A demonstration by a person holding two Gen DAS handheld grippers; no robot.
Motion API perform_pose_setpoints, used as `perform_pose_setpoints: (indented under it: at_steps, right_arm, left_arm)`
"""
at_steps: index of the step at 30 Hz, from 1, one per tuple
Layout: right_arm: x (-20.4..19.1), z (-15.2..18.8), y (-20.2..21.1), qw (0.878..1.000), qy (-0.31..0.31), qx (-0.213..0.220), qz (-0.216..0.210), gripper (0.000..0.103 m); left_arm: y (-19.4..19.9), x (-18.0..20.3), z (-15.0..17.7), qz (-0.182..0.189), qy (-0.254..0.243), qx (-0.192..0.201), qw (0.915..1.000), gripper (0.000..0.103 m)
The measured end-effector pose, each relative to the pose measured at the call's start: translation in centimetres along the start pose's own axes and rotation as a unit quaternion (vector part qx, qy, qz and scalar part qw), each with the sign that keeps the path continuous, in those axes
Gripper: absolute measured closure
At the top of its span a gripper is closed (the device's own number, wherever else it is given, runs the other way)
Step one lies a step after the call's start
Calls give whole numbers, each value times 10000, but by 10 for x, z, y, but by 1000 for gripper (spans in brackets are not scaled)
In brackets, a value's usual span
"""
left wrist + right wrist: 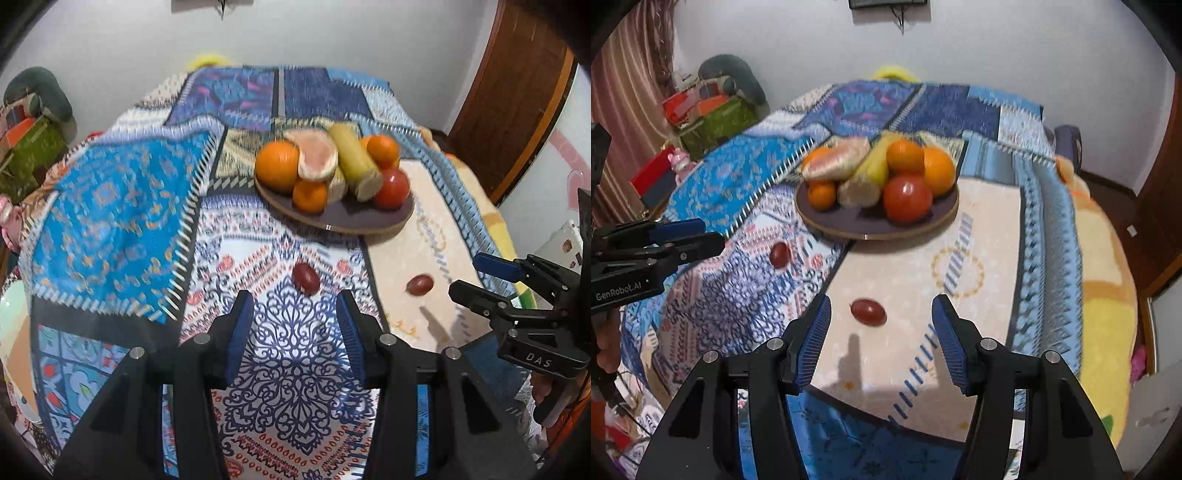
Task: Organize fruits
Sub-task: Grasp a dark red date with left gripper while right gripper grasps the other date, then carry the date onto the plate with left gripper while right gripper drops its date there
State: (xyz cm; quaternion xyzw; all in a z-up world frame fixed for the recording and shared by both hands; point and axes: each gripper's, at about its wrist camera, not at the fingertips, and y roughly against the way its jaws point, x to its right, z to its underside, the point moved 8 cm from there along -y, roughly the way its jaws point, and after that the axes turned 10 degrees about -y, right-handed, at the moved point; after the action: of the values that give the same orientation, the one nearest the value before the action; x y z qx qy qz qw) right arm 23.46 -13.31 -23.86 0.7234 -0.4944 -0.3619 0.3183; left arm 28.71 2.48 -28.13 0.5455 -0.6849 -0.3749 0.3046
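Observation:
A dark round plate (354,218) (849,221) on the patterned bedcover holds oranges (277,166), a red tomato (392,188) (907,197), a banana (354,155) and a cut pale fruit (317,153). Two small dark-red fruits lie loose in front of it: one (306,278) (780,254) just ahead of my left gripper (295,310), the other (419,284) (868,312) just ahead of my right gripper (881,314). Both grippers are open and empty. The right gripper also shows at the right in the left wrist view (480,277).
The bed is covered by a patchwork cloth (118,229). Bags and boxes (709,110) stand at the far left by the wall. A wooden door (509,92) is at the right. A yellow blanket (1104,295) hangs over the bed's right side.

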Motion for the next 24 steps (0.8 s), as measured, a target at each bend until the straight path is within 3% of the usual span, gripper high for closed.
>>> perform_pose_setpoints:
  at_steps: [9, 16, 20, 24]
  right_arm:
    - [-1, 17, -32, 9986, -134, -454, -230, 50]
    - [-1, 17, -41, 9985, -62, -499, -232, 68]
    - [-3, 15, -41, 9982, -27, -496, -328, 79]
    - [-5, 15, -40, 9983, -15, -456, -353, 79]
  left_arm:
    - [-42, 3, 11, 159, 31, -364, 9992, 57]
    - [-57, 7, 2, 244, 20, -376, 9990, 57]
    - [-62, 9, -3, 282, 34, -359, 9990, 72]
    - [-63, 9, -5, 253, 23, -342, 9991, 81]
